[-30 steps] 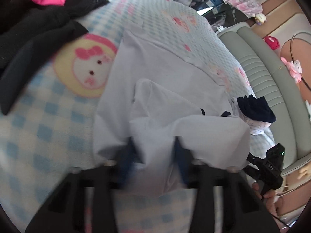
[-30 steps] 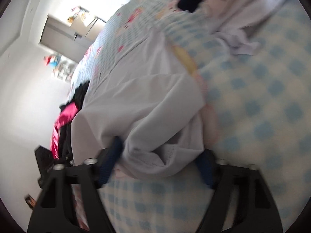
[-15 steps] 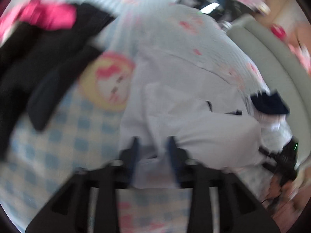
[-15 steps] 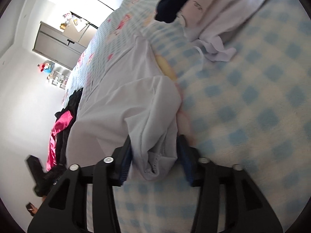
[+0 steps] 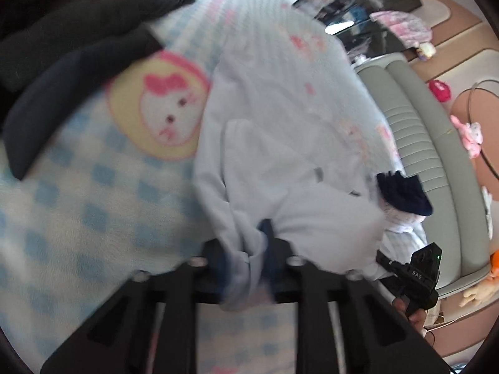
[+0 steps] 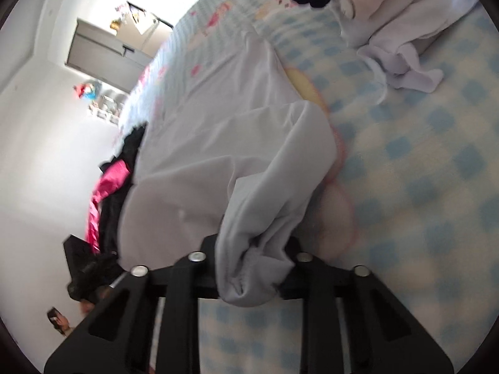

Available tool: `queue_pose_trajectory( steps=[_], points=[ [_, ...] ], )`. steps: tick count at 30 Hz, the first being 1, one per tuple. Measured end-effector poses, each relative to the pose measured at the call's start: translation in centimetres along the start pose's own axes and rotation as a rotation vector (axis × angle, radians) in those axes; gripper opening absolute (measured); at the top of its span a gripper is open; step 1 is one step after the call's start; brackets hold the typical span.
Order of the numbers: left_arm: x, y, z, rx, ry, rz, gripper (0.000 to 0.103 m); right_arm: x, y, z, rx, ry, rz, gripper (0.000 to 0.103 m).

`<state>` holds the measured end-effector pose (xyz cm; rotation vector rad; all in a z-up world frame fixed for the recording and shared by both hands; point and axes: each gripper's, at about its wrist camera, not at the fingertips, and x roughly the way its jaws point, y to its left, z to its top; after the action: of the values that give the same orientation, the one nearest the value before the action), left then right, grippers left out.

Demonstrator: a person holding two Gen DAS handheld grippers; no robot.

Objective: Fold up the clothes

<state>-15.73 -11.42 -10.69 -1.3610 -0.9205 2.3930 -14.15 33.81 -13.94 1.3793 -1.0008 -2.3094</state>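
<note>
A pale lavender garment (image 5: 280, 143) lies spread on the blue-checked blanket (image 5: 78, 212), its near hem folded over. My left gripper (image 5: 246, 258) is closing, and its pads pinch a bunched corner of that hem. In the right wrist view the same pale garment (image 6: 224, 143) runs away from me. There my right gripper (image 6: 254, 260) is also closing, with a thick fold of the hem clamped between its fingers. The right gripper's body (image 5: 414, 271) shows at the lower right of the left wrist view, held by a hand.
Black and pink clothes (image 5: 71, 21) are heaped at the left of the bed. A small pile with a navy piece on top (image 5: 402, 193) lies at the right, also seen as white clothes (image 6: 389, 21). A grey padded bed frame (image 5: 430, 143) runs along the right.
Both grippers went from jaws spread around the hem to narrowed onto it. The cloth now bunches up between the fingers of each. The left view swung sideways and back.
</note>
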Motion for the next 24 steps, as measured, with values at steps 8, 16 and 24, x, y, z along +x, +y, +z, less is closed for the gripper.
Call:
queue_pose_trajectory(
  steps=[8,16,24],
  points=[
    [-9.2,-1.7,-3.6,0.013,-0.067,-0.060,0.011,-8.2,3.6,-4.2,-0.096,-0.029,0.143,0.014],
    [-7.4,4.1,-10.5,-0.029,0.182,0.046,0.026,-7.7,-1.5,-9.8,-0.056,0.201,-0.083,0.037],
    [-11.3,0.6,-6.9,0.110,-0.040,0.032,0.044,-11.3,0.3,-7.2,-0.121,0.044,-0.094,0.052]
  ],
)
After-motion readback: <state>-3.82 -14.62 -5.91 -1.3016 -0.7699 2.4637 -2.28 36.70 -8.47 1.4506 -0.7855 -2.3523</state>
